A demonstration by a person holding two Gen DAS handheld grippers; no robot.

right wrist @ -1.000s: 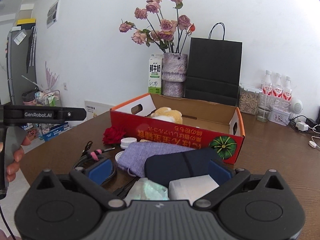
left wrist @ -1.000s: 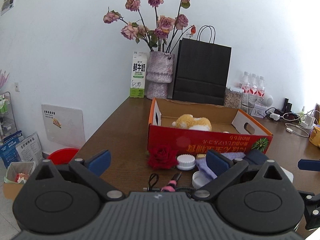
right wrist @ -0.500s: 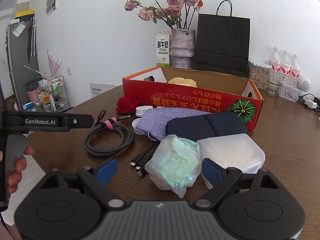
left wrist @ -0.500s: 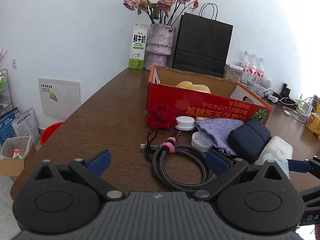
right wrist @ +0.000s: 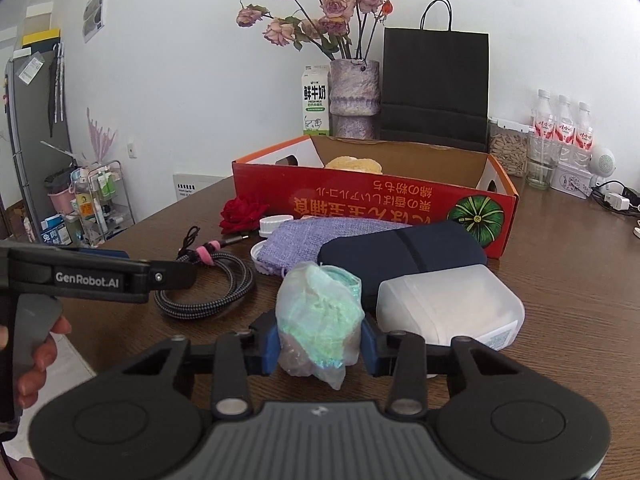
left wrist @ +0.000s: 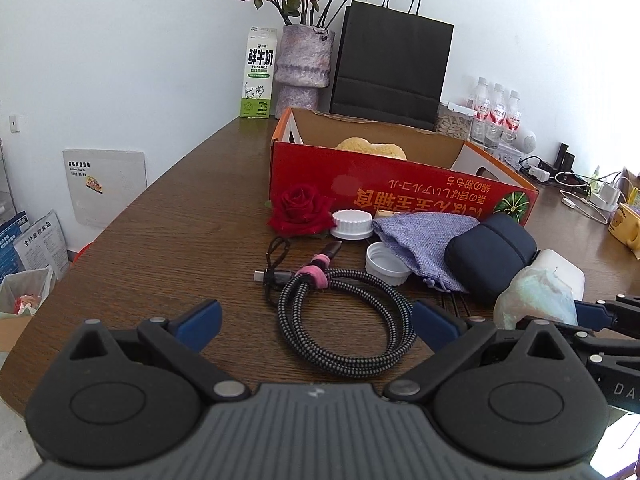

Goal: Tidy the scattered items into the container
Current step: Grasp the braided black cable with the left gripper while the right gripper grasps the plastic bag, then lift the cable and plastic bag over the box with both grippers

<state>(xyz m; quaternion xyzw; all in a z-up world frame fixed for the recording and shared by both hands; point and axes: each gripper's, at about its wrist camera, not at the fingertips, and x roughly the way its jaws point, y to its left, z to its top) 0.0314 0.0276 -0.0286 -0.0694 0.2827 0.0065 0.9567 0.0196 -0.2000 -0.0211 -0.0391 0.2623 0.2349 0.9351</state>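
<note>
On the brown table (right wrist: 560,280), in front of the red cardboard box (right wrist: 372,204) — scattered items, one now clamped.

The right gripper (right wrist: 320,346) has just been closing, and its blue pads press both sides of a crumpled plastic bag (right wrist: 320,312) that stands on the table just beside a white plastic container (right wrist: 448,308) and a dark blue case (right wrist: 404,252). The left gripper (left wrist: 316,322) is spread wide — nothing between its fingers, with a coiled braided cable (left wrist: 344,320) lying on the table ahead of them. A purple cloth pouch (left wrist: 420,240), two white lids and a red rose (left wrist: 300,210) lie near the box's front wall; a yellow plush item (left wrist: 372,148) sits inside.
</note>
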